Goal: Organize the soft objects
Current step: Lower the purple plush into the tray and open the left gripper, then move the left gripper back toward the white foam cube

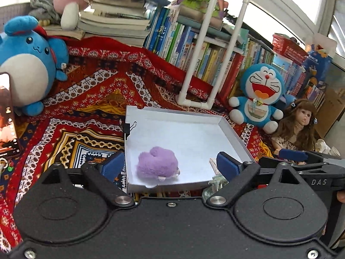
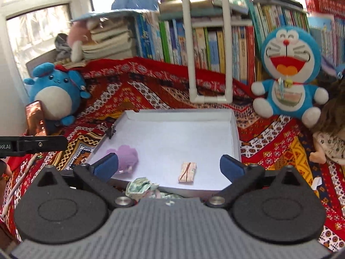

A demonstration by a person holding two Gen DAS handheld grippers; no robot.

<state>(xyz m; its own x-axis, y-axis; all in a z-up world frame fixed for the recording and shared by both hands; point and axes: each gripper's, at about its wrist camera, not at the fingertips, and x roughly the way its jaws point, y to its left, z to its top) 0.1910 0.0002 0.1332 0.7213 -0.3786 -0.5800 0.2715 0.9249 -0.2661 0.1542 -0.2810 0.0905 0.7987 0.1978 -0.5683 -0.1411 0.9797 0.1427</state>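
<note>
Here we see a white tray (image 1: 232, 133) lying on a red patterned cloth (image 1: 97, 90). A fluffy purple toy (image 1: 158, 165) sits inside the tray, near its front left corner. A small folded bundle (image 2: 187, 172) with a band around it lies in the tray too, more to the right. Our left gripper (image 1: 170, 167) has its blue fingers (image 1: 226, 166) spread wide, and nothing is between them. Our right gripper (image 2: 169, 165) is spread wide too, holding nothing. Some crumpled paper (image 2: 141, 187) lies just in front of the tray. A blue cat toy (image 2: 289, 71) sits at the back by the books (image 2: 215, 45).
</note>
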